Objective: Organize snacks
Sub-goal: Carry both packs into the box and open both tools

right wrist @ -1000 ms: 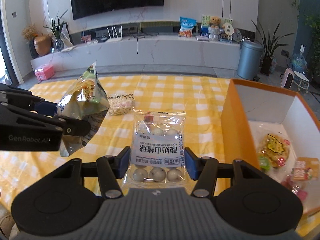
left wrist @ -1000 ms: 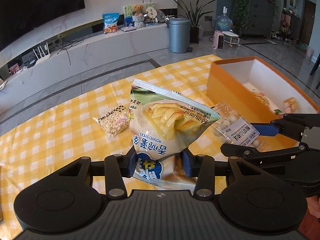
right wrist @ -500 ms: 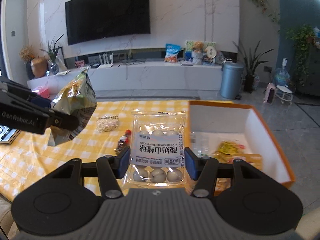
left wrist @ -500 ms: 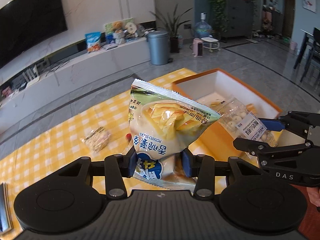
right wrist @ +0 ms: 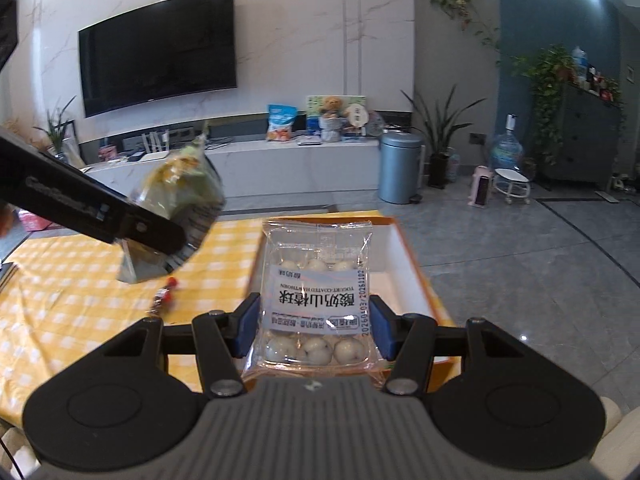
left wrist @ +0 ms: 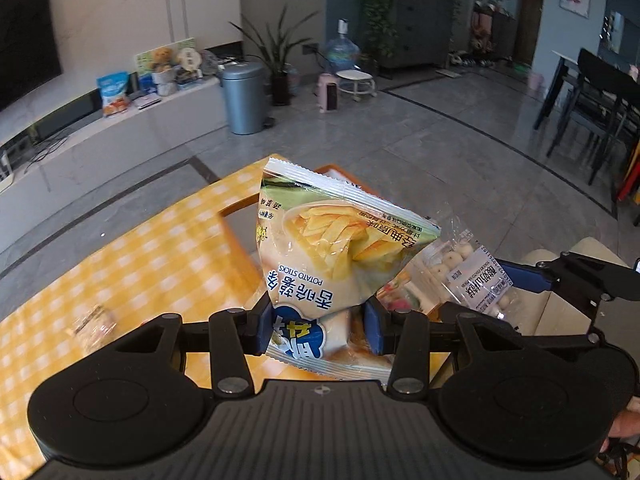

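My left gripper (left wrist: 318, 330) is shut on a bag of potato sticks (left wrist: 332, 252) and holds it upright in the air over the orange box (left wrist: 236, 220). My right gripper (right wrist: 314, 330) is shut on a clear pack of yogurt-coated hawthorn balls (right wrist: 316, 300), held above the same box (right wrist: 416, 268). The pack also shows at the right of the left wrist view (left wrist: 472, 276). The potato-stick bag shows blurred at the left of the right wrist view (right wrist: 180, 204). The bags hide most of the box's inside.
The yellow checked tablecloth (right wrist: 80, 300) carries a small red-wrapped snack (right wrist: 164, 298) and a small pale snack packet (left wrist: 94, 322). The table's far edge drops to the grey floor (left wrist: 400, 140). A bin (right wrist: 400, 168) and TV bench (right wrist: 240, 160) stand beyond.
Both grippers have risen and swung right with their bags, from over the tablecloth to over the orange box. The table now looks farther below.
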